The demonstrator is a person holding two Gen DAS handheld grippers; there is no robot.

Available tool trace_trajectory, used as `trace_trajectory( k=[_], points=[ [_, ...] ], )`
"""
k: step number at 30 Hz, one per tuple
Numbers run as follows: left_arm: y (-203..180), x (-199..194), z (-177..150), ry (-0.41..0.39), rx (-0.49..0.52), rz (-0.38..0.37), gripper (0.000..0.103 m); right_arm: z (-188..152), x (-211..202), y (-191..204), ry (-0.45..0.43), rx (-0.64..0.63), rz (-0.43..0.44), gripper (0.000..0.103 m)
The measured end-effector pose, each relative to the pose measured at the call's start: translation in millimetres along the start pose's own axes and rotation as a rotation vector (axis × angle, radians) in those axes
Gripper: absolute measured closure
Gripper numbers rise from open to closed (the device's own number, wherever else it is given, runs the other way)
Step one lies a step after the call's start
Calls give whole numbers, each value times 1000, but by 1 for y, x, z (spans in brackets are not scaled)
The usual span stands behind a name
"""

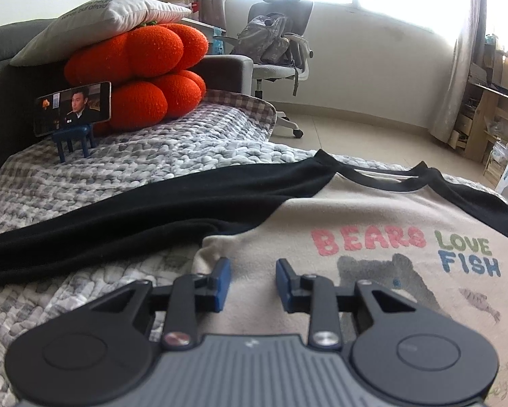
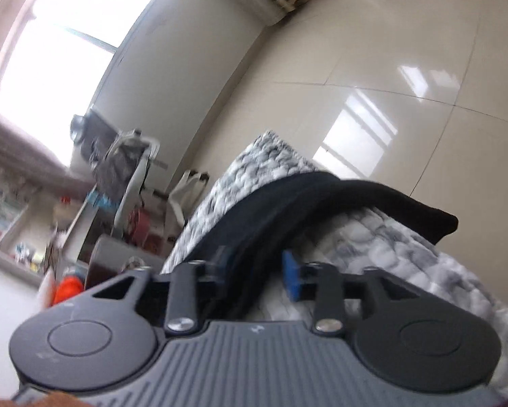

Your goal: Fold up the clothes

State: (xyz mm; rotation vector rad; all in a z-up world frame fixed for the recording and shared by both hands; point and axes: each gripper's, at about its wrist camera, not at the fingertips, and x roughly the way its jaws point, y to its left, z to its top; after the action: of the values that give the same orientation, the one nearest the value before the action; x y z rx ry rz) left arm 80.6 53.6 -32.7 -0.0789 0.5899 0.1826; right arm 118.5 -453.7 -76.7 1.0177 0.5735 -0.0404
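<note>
**Raglan shirt spread on the quilt, both grippers parted**

The cream cotton shirt with black raglan sleeves (image 1: 372, 210) is seen lying flat on the grey-and-white quilted bedspread (image 1: 172, 156), directly beneath and ahead of the left gripper (image 1: 252, 285). The jaws of that gripper are held apart, with only the cream cloth showing in the gap below them; no fabric is seen pinched by the blue pads (image 1: 222, 283). One black sleeve is stretched out to the left across the quilt.

In the right wrist view the picture is blurred. A black sleeve (image 2: 287, 210) is seen draped over the edge of the bedspread (image 2: 406, 254) and running down between the fingers of the right gripper (image 2: 254, 273). The jaws there stand apart; the cloth lies against the left finger, while the blue pad (image 2: 292, 279) on the right stands clear of it.

The shirt's body is soft and matte, edged by a black collar. Puffy letters are printed across the chest, reading BEARS in pink, LOVE in green and FISH in blue, above a grey bear and a small fish. The quilt is pebbled in texture, with a checked border.

At the far end, two orange plush cushions (image 1: 135, 78) shaped like lobed fruit are stacked under a white pillow (image 1: 101, 23).
</note>
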Motion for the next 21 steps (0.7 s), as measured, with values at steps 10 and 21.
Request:
trace_trajectory(
  k=[10,21],
  points=[
    [2,-1,-2,-7,-13,-10,72,13,24,-3,-84,167,-45,71],
    [7,-2,-1,-8,-39,-29,72,-79,8,136,-471,-774,-47,84]
  ],
)
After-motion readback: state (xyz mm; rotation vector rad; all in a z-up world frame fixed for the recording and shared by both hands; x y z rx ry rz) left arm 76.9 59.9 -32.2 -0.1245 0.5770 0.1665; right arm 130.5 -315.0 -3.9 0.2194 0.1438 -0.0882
